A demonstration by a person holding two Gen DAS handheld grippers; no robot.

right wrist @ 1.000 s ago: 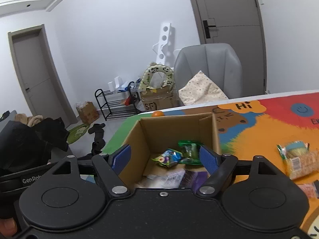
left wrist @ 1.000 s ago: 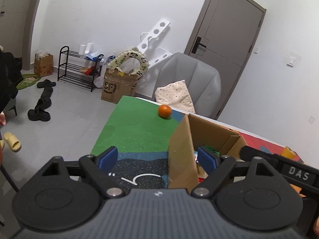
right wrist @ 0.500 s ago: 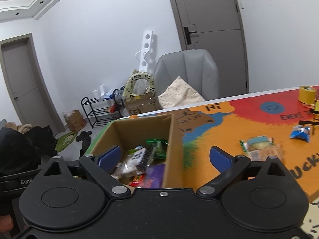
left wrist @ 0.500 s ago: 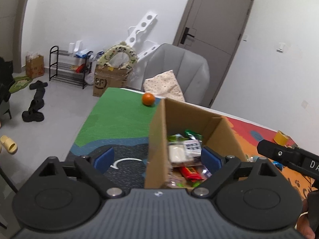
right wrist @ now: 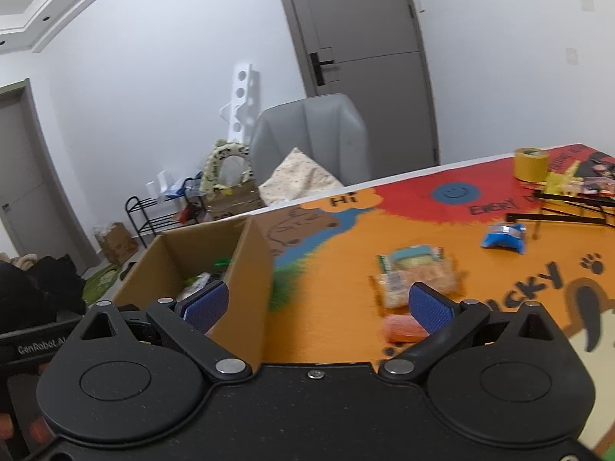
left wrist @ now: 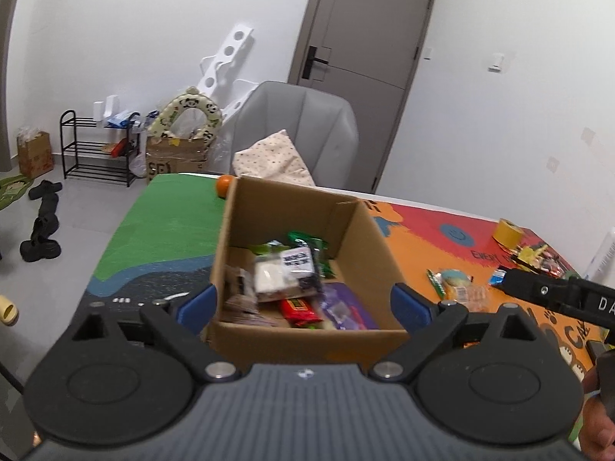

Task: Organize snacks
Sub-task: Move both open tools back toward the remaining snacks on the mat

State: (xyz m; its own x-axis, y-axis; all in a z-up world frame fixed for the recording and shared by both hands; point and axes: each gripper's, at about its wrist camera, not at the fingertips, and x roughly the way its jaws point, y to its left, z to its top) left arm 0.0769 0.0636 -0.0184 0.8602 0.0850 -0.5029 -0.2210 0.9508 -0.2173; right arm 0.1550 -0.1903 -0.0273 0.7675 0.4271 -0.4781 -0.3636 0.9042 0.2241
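The cardboard box (left wrist: 307, 269) stood on the printed mat (right wrist: 346, 299), already holding a loose heap of wrapped snacks; its thin walls looked stiff yet easily dented. The left gripper (left wrist: 307, 303) hung over it with jaws wide apart and nothing in them. To the right, the right gripper (right wrist: 319, 303) was opening, empty, the box's right wall between its pads. Beyond lay a clear cracker packet (right wrist: 417, 276), an orange packet (right wrist: 403, 328) and a blue pouch (right wrist: 503, 235), probably light, crinkly and slippery film. A pinch across the cracker packet's flat middle would likely hold without crushing the brittle contents.
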